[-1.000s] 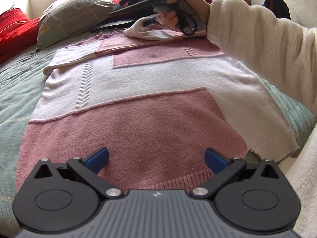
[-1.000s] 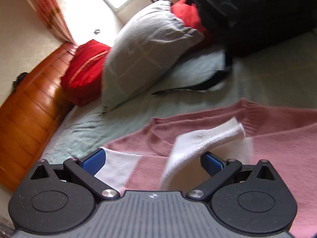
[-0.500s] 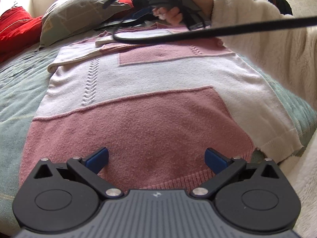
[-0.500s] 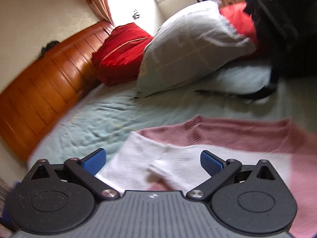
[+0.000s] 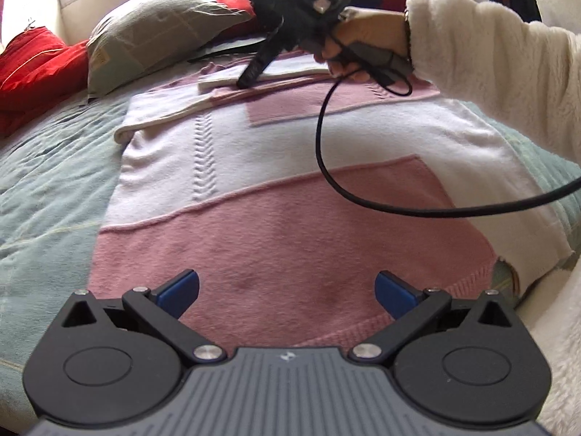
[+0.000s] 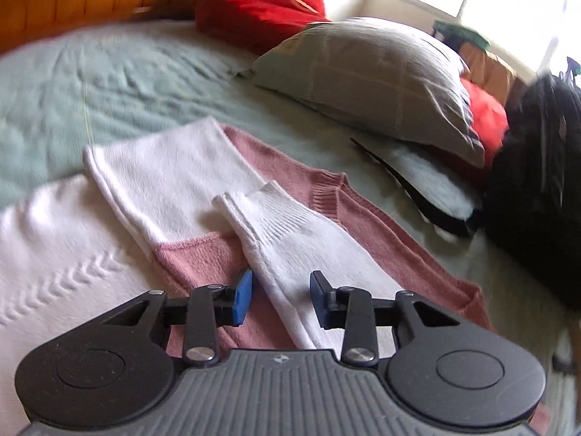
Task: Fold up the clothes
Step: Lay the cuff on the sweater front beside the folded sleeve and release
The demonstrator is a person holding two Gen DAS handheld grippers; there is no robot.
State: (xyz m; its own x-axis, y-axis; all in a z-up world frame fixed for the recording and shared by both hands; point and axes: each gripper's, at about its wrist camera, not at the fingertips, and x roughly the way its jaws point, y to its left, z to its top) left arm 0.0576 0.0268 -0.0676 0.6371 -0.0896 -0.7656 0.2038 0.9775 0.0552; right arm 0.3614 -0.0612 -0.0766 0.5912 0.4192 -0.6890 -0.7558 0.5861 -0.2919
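Sleeve cuff (image 6: 254,207) only in R view, right hand-held gripper (image 6: 279,296) just narrowing round it, not clamped; left (image 5: 287,292) released

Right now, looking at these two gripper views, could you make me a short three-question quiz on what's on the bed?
1. True or false: the left gripper stands open over the sweater's pink hem.
2. Which lies between the right gripper's blue pads: A) white sleeve, B) grey pillow, C) black bag?
3. Fill in: both sleeves lie folded across the sweater's ____ end.

Key: 1 true; 2 A, with the jaws just closing around it and gaps left; 3 neck.
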